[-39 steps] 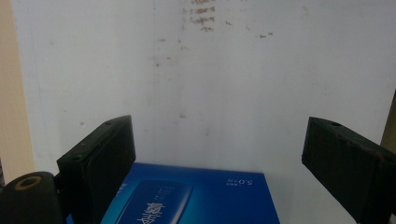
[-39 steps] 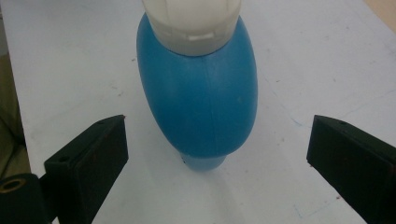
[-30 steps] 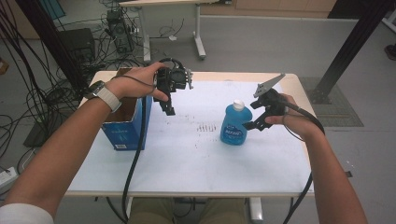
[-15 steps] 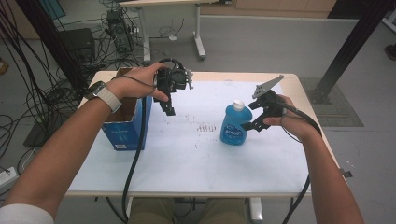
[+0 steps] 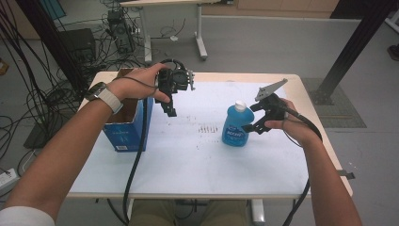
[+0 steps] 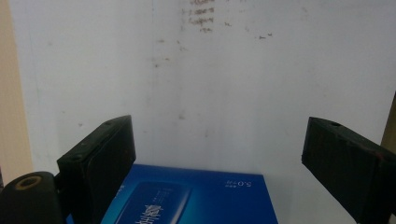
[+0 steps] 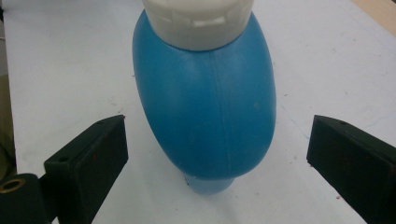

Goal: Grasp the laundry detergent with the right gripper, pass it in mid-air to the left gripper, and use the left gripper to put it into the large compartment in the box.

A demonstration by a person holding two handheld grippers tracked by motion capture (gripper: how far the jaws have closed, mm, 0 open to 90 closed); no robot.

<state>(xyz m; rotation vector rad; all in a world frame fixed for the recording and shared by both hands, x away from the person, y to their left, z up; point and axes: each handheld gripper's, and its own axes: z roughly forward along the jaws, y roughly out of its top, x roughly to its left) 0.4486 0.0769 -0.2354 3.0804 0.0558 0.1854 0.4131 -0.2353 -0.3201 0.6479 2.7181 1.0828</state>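
Note:
A blue plastic bottle with a white cap stands upright on the white table, right of centre. My right gripper is at its right side, open. In the right gripper view the bottle stands between the two black jaws of the right gripper, and neither pad touches it. My left gripper hangs above the table beside an open blue cardboard box. The left gripper is open with nothing between its jaws, and the box top lies just below them.
Faint dark scuff marks sit on the table between box and bottle. Each gripper trails a black cable over the front edge. Beyond the table are a desk leg, tangled floor cables at the left and a black post at the right.
My right gripper has edged slightly down and in toward the bottle. The left gripper, box and bottle have not moved.

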